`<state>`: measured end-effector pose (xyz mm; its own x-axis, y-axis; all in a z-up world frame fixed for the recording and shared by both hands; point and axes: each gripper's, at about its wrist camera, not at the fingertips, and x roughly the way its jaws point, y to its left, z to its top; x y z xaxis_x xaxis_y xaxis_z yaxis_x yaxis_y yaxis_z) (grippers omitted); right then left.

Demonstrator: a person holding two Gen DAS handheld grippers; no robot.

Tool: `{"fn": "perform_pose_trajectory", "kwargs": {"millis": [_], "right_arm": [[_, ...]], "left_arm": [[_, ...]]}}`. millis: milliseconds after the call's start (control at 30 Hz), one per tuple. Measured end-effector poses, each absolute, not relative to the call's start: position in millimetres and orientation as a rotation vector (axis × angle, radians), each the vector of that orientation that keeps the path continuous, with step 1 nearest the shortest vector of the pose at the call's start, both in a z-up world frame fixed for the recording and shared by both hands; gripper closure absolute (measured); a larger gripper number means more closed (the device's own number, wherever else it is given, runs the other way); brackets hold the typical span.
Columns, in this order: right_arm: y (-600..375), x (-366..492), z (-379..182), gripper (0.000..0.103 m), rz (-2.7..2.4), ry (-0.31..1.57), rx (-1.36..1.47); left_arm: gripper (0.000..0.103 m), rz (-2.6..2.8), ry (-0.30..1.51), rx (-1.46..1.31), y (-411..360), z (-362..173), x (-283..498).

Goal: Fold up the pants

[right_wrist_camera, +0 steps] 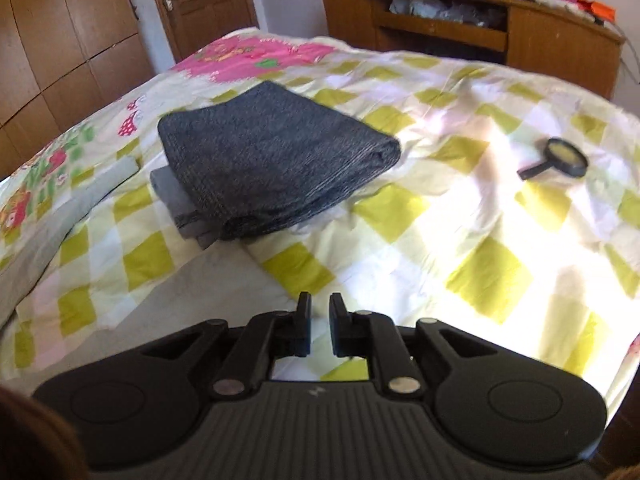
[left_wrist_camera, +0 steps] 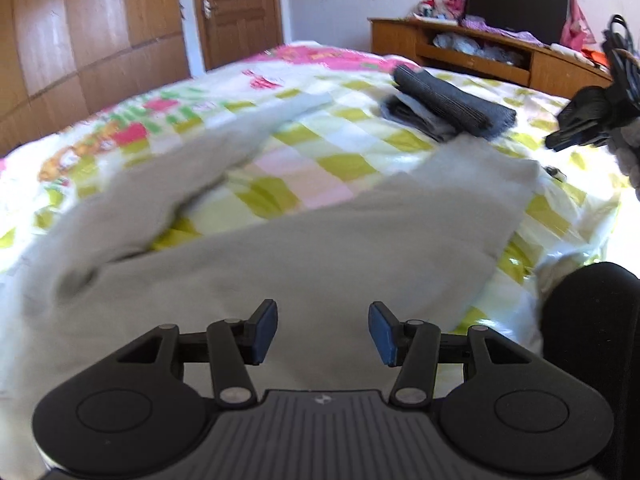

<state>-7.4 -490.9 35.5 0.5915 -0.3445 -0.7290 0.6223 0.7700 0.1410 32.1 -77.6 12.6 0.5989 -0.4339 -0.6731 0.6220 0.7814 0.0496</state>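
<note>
Our left gripper point(left_wrist_camera: 323, 330) hangs with its blue pads spread wide and nothing between them, poised over the light grey pants point(left_wrist_camera: 320, 248), which lie unfolded across the near side of the bed point(left_wrist_camera: 344, 160); we judge the spread is there to take a thick edge of cloth. One leg runs away to the left and the other toward the right, so they form an open V that, in our view, calls for bringing one leg over the other first. Our right gripper point(right_wrist_camera: 320, 330) has its jaws nearly together, only a narrow gap left, and pinches nothing; it hovers past the pants' right edge, over bare checked bedding. Beyond it sits a stack of folded dark clothes point(right_wrist_camera: 272, 160), probably parked mid-bed to leave the near edge free. A magnifying glass point(right_wrist_camera: 558, 158) lies well apart to the right.
</note>
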Motion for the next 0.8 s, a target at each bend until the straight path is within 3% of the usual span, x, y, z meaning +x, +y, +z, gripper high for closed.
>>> {"fn": "perform_pose_trajectory", "kwargs": {"millis": [133,367,467,600,800], "right_arm": [[-473,-9,64,0.091,-0.523,0.674,0.346],[-328,88,74,0.09,0.096,0.786,0.103],[-252,155,74,0.085,0.349,0.809,-0.07],[-161,242,67,0.062,0.611,0.809,-0.299],[-73,344,31,0.059,0.725,0.824,-0.568]], "left_arm": [[0.041,-0.521,0.678,0.285,-39,15,41],[0.04,-0.386,0.687,0.301,48,21,72],[0.04,-0.339,0.695,0.28,94,26,105],[0.039,-0.275,0.714,0.313,153,25,164],[0.039,-0.203,0.808,0.308,224,8,250]]}}
